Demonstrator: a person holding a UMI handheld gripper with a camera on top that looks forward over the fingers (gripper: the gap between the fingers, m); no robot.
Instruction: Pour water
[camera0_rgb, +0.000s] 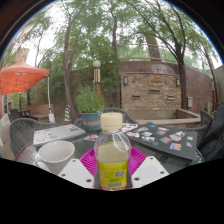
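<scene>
A clear plastic bottle (112, 153) with a white cap and a yellow label stands upright between my fingers, held at label height. My gripper (112, 168) is shut on the bottle, its pink pads (88, 161) pressing on both sides. A white cup (55, 155) sits on the round table (30, 140) just to the left of the fingers, upright and open at the top. I cannot see liquid level in the cup.
A flat grey book or tablet (60, 132) lies beyond the cup. A dark board with several small cards (168, 138) lies at the right. A potted plant (90, 100), brick wall and an orange umbrella (22, 78) stand beyond the table.
</scene>
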